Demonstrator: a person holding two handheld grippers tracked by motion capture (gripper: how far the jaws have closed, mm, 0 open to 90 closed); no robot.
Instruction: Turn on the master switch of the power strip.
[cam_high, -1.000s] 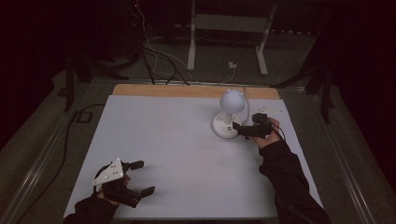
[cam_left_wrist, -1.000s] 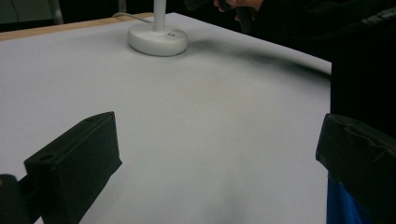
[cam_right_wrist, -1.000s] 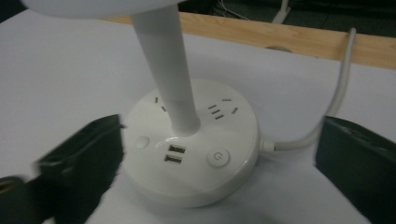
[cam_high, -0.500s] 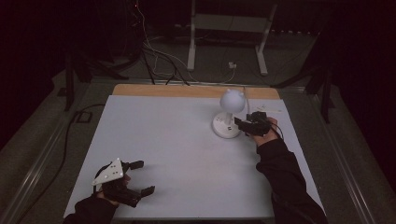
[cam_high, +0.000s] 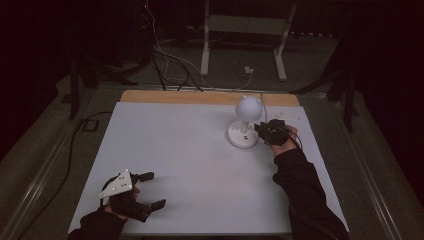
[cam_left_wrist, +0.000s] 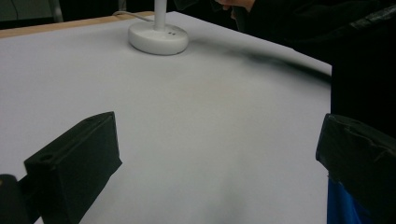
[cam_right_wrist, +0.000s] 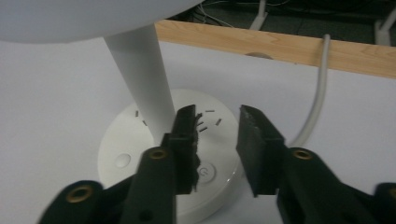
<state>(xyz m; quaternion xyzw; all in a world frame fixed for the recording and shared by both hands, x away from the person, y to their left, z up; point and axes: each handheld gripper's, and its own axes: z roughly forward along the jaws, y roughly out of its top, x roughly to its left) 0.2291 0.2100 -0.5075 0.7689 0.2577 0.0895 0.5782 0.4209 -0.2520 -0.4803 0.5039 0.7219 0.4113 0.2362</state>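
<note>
A white desk lamp (cam_high: 248, 106) with a globe head stands on a round base (cam_high: 242, 136) at the back right of the white table. My right gripper (cam_high: 260, 128) is at the base's right side. In the right gripper view its jaws (cam_right_wrist: 217, 121) hover over the base (cam_right_wrist: 126, 144) beside the stem (cam_right_wrist: 140, 70), above a power button (cam_right_wrist: 205, 173). They have just been closing; a narrow gap remains with nothing gripped. My left gripper (cam_high: 154, 189) rests at the near left, wide open and empty (cam_left_wrist: 219, 149), facing the lamp base (cam_left_wrist: 159, 38).
The lamp's grey cable (cam_right_wrist: 317, 93) runs from the base toward the wooden back edge (cam_high: 200, 97) of the table. A metal stand (cam_high: 242, 30) and loose wires lie on the dark floor beyond. The person's right sleeve (cam_high: 300, 190) lies along the table's right side.
The right gripper's jaws have drawn closer together beside the lamp stem. Both hands and the lamp have stayed where they were.
</note>
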